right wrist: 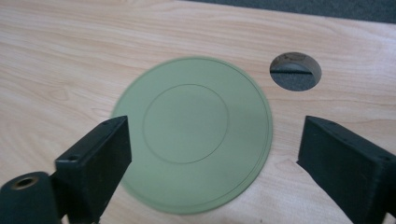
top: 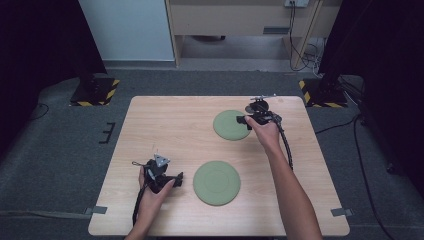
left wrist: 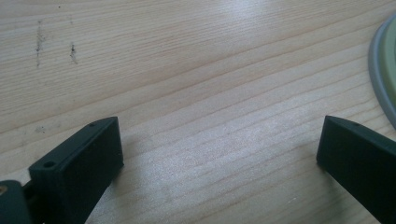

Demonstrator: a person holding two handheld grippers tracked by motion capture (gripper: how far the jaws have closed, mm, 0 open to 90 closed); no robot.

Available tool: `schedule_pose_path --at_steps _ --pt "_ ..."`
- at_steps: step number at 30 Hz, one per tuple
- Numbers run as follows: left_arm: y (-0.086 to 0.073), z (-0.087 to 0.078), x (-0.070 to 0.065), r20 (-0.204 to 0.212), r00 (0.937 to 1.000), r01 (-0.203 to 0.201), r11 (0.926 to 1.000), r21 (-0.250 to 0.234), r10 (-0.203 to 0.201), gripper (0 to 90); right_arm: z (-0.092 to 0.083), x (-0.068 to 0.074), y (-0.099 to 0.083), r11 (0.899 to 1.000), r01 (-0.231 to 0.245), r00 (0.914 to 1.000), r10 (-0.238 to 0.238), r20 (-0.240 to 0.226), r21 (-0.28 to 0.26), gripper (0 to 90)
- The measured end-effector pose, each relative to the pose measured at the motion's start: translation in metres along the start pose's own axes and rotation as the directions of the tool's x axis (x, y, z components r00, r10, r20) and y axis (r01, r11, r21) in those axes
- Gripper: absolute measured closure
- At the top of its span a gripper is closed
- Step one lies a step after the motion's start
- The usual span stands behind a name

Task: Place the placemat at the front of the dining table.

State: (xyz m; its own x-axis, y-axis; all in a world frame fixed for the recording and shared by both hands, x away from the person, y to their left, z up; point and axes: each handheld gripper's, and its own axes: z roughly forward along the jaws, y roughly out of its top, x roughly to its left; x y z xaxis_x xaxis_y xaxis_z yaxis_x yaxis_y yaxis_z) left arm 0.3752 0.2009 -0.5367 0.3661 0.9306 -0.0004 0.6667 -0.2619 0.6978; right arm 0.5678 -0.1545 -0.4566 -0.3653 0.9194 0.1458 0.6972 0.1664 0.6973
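Observation:
Two flat round green plates lie on the wooden table (top: 165, 125). The far plate (top: 231, 125) (right wrist: 194, 133) sits right of centre, and my right gripper (top: 242, 120) (right wrist: 212, 149) hovers over its right edge. Its jaws stand wide and open, with nothing between them. The near plate (top: 216, 182) lies close to the front edge; its pale rim (left wrist: 385, 70) shows at the right of the left gripper view. My left gripper (top: 179, 179) (left wrist: 219, 154) rests low over bare wood just left of that plate, open and empty.
A round cable hole (right wrist: 295, 71) is cut in the tabletop beyond the far plate. Grey carpet surrounds the table, with black stands on hazard-striped bases (top: 95, 90) at the back corners. The table's left half (top: 150, 135) is bare wood.

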Motion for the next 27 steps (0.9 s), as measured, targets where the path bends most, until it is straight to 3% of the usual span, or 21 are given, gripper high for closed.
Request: schedule_pose_path --at_steps 5,15,27 --pt "0.000 0.000 0.000 -0.003 1.0000 0.002 1.0000 0.000 -0.002 0.0 -0.027 0.009 -0.004 0.999 0.025 0.9995 -0.026 -0.017 -0.044 6.2" --pt "0.000 0.000 -0.001 -0.006 1.0000 0.005 1.0000 0.000 -0.005 0.0 -0.042 0.015 -0.023 0.996 0.067 0.9977 -0.068 -0.009 -0.057 5.7" --pt "0.000 0.000 -0.001 -0.007 1.0000 0.005 1.0000 0.000 -0.005 0.0 -0.062 0.006 -0.037 0.994 0.078 0.9969 -0.078 0.010 -0.078 5.9"
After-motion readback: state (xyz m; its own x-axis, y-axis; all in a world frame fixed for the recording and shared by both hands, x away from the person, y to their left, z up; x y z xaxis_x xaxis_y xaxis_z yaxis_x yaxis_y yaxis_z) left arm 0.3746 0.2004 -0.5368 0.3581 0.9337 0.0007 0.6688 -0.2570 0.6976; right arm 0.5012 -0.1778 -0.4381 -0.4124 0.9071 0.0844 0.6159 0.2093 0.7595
